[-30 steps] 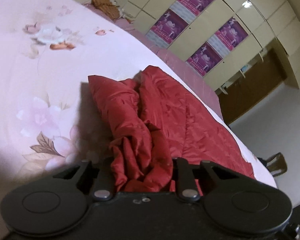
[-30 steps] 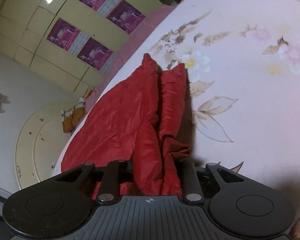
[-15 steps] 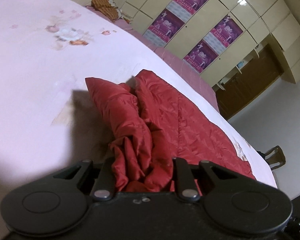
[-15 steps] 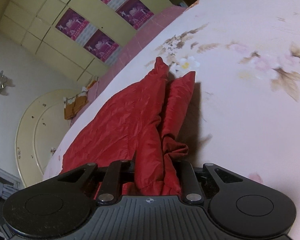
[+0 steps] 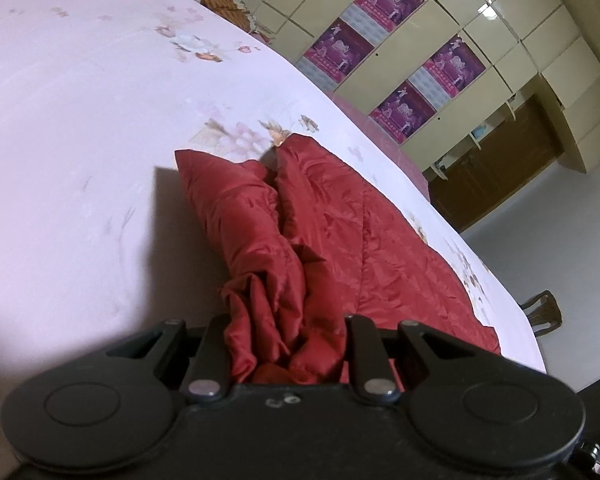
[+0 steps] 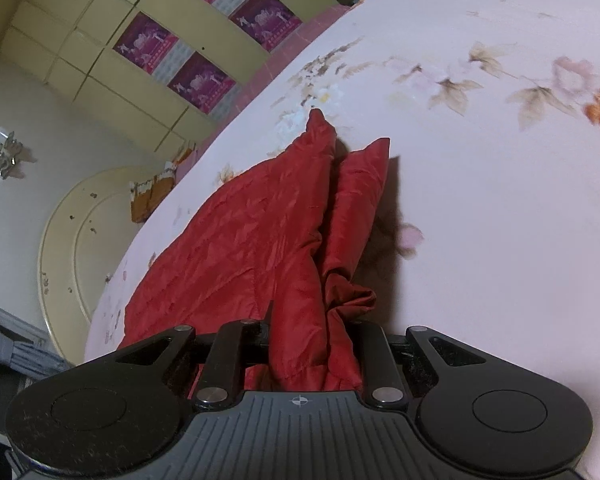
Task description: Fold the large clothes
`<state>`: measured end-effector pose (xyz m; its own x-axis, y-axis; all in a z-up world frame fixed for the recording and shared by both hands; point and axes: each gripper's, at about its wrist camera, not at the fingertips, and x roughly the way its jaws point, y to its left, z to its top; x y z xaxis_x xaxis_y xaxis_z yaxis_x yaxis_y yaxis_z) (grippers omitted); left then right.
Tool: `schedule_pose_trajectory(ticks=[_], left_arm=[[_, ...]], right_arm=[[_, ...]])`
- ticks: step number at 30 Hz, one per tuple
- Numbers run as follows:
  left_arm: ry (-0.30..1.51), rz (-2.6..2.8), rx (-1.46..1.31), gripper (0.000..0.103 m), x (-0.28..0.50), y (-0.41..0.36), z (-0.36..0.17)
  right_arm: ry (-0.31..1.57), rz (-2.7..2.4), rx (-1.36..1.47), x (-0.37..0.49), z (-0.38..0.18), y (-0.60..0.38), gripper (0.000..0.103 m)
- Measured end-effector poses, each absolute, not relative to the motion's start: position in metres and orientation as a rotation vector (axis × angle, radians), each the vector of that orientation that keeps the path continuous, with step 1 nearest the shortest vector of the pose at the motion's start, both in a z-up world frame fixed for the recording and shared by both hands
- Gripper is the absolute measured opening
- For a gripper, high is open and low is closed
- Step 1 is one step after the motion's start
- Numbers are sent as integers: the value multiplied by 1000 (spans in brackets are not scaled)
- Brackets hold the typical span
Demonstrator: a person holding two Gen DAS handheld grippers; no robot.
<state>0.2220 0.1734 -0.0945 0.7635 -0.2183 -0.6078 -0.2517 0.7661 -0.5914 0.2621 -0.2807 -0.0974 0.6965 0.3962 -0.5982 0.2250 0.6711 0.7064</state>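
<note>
Nearest in the left wrist view, the left hand-held gripper (image 5: 286,344) is nearly closed, its jaws pinching a bunched fold of the red quilted coat (image 5: 340,232). In the right wrist view, the right hand-held gripper (image 6: 310,344) is likewise nearly closed, clamped on another gathered edge of the coat (image 6: 252,240). From each grip the fabric runs forward in two raised ridges, lifted at the near end, while the rest lies spread flat on the bed (image 5: 80,120), close to its edge. The coat casts a dark shadow on the pale pink floral sheet (image 6: 500,200) beside it. Beyond the bed stands a cream wardrobe (image 5: 512,20) with purple posters (image 5: 452,64) on its doors. Next to it is a brown wooden door (image 5: 500,160). A wall lamp (image 6: 6,152) shows in the right wrist view.
</note>
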Motion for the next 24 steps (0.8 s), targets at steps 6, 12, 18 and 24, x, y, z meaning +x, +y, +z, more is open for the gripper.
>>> schedule_pose_trajectory(ticks=[6, 12, 18, 24], left_arm=[[719, 26, -724, 20, 204, 176, -102], [701, 49, -693, 38, 209, 179, -116], [691, 89, -636, 58, 194, 182, -108], [681, 170, -659, 74, 148, 201, -93]], right_arm=[[834, 114, 862, 242, -102, -283, 18], [864, 102, 853, 248, -123, -284, 23], [814, 93, 847, 236, -127, -295, 43], [682, -109, 772, 191, -96, -343, 70]])
